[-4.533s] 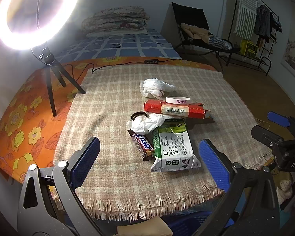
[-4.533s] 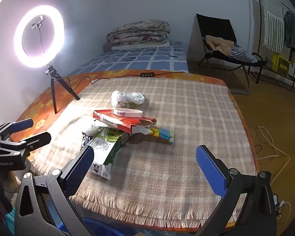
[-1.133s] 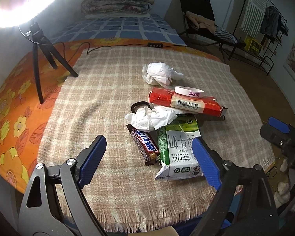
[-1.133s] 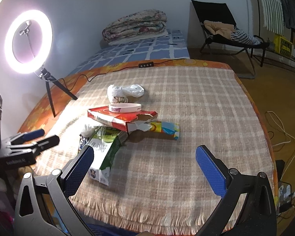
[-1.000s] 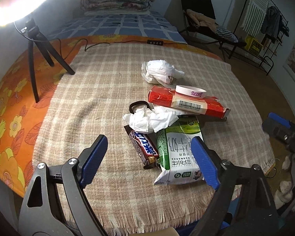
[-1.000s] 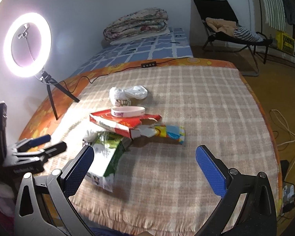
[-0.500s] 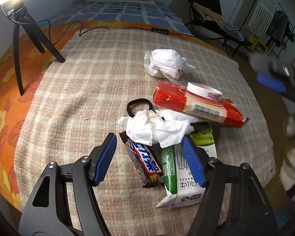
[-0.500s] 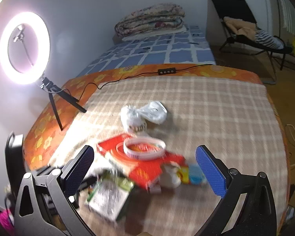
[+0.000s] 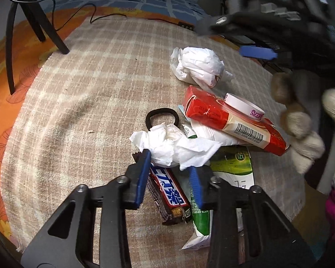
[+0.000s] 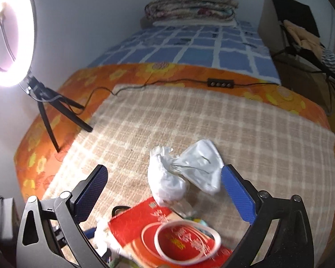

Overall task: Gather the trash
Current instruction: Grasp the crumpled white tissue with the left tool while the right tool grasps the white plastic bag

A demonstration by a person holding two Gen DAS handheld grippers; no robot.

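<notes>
Left wrist view first: the left tool (image 9: 169, 174) has dropped in a lot since a second ago, when it hung back off the desk edge with its fingers wide apart. Now they're narrowed around the near end of the crumpled tissue (image 9: 172, 145), which sits on top of the chocolate bar (image 9: 167, 192) and the green milk carton (image 9: 225, 178). The left pad looks to be touching the paper; the right one I can't call, so closing, not clamped yet as far as I can tell. I'd guess the tissue is the first piece of trash to go.

Right wrist view: the right tool (image 10: 163, 187) has swung in over the checked cloth (image 10: 167, 120) too, having been well back half a second ago. Its fingers are spread wide on either side of the knotted white plastic bag (image 10: 181, 174), nothing gripped. The red box (image 10: 167, 234) with the tape ring (image 10: 187, 241) on it lies just below. Looks like both hands are lining up a pick at once.
</notes>
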